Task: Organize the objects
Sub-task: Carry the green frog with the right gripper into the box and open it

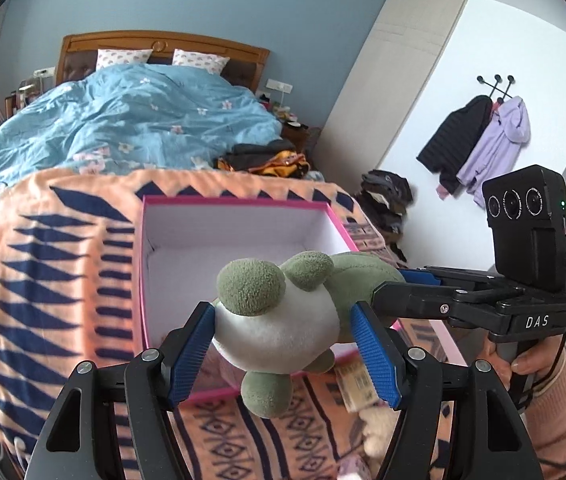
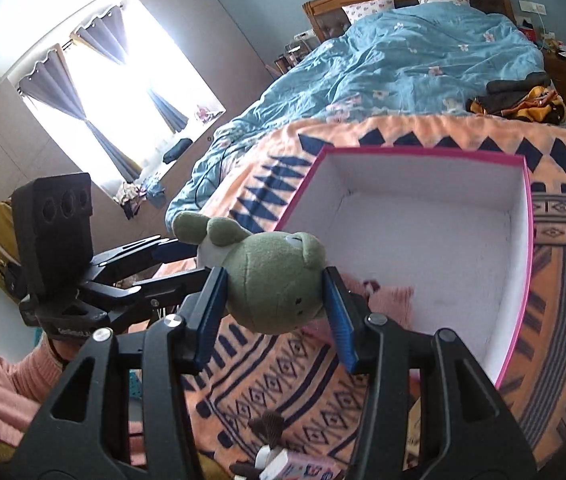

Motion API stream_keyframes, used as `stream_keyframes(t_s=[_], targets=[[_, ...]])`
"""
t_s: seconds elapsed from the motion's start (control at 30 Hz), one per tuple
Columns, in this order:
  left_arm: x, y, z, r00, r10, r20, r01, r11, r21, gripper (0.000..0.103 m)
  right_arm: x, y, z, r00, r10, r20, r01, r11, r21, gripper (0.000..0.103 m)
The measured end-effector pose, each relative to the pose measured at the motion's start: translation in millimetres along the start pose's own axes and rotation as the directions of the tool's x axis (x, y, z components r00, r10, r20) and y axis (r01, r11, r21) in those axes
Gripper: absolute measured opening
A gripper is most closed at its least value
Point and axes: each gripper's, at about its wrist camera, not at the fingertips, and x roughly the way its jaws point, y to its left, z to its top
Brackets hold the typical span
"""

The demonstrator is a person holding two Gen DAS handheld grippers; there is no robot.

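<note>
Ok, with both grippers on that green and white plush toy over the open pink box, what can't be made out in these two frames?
- Left wrist view: green and white plush toy hides the pink-rimmed white box's near floor.
- Left wrist view: blurred tan packet and pale fluffy item on the orange patterned blanket, behind the left gripper; identity unclear.
- Right wrist view: right gripper covers the box's near corner; small pink carton is cut by the bottom edge.

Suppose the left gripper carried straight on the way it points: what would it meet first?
Left gripper already clamps the plush toy, so nothing lies nearer. Beyond the toy, its line probably runs into the open pink box, likely the white floor or far wall; depth is unclear.
</note>
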Motion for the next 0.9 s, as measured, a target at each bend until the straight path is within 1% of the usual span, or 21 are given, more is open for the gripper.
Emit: stream_keyframes(t_s=[0.13, 0.33, 0.53, 0.6, 0.9], targets=[[14, 11, 10, 1.000, 0.013, -0.004, -0.013, 1.000, -0.012, 0.071, 9, -7, 16, 1.000, -0.010, 0.001, 0.010, 1.000, -0.005, 0.051], [36, 26, 14, 0.999, 0.021, -0.031, -0.022, 0.999, -0.037, 0.071, 33, -24, 27, 0.999, -0.028, -0.027, 0.028, 1.000, 0.004, 0.051], [61, 39, 11, 0.997, 0.027, -0.069, -0.032, 0.998, -0.061, 0.069, 58, -40, 28, 0.996, -0.054, -0.073, 0.056, 0.998, 0.019, 0.051], [67, 43, 10, 0.997, 0.024, -0.080, -0.030, 0.997, -0.077, 0.069, 64, -45, 28, 0.995, -0.054, -0.083, 0.057, 0.998, 0.030, 0.051], [91, 57, 4, 0.989, 0.054, -0.134, -0.067, 0.993, -0.098, 0.069, 88, -67, 22, 0.990, -0.049, -0.131, 0.060, 0.995, 0.083, 0.051]])
